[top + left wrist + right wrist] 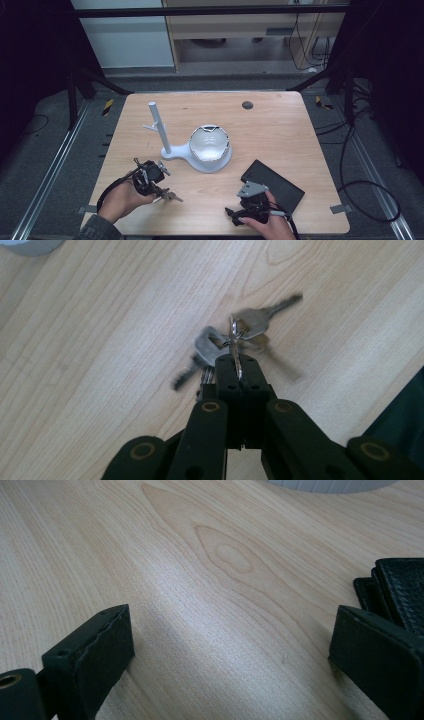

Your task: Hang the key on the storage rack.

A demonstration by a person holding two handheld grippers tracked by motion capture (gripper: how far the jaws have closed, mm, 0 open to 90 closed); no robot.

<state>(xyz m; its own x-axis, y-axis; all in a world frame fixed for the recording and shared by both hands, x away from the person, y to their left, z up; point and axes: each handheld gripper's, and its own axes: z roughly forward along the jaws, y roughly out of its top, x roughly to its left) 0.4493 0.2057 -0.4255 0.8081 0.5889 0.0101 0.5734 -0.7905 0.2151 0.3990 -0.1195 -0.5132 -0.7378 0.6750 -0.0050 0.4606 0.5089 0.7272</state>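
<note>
Two tongs at table's 6 o'clock edge. Left gripper (235, 365) clamped tight on key ring; keys (227, 340) dangle above table (280, 125). Right gripper (230, 645) wide open, empty, beside wallet (272, 182). Pickup done; hanging on white stand (159, 127), 12 o'clock, likely remains.

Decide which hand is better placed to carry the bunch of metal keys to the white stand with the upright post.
Left. The left gripper is already shut on the ring of the bunch of metal keys, and sits nearer the white stand. The right gripper rests open beside the black leather wallet, holding nothing.
</note>
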